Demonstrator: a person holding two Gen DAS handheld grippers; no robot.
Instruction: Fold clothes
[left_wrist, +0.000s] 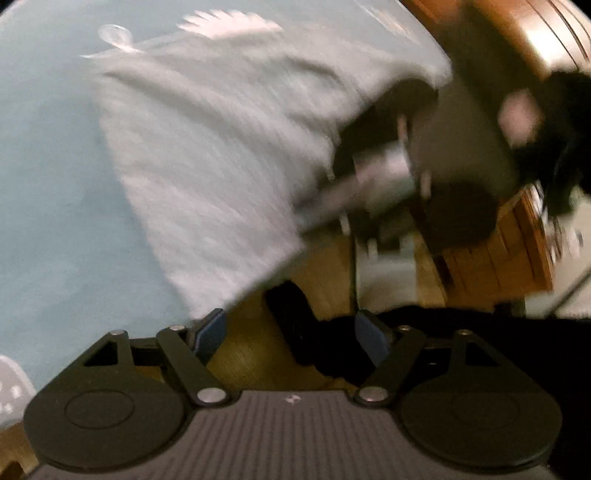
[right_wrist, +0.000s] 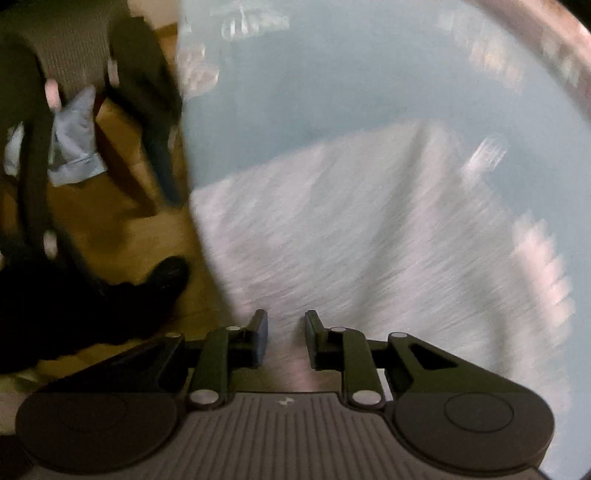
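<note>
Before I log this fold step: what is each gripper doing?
Left gripper: open, holding nothing.
Right gripper: jaws slightly apart over the white garment, not gripping it.

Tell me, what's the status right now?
Left hand-held gripper open, empty. Right hand-held gripper slightly open over white cloth. Cloth flat on blue table. Nothing in the way.
</note>
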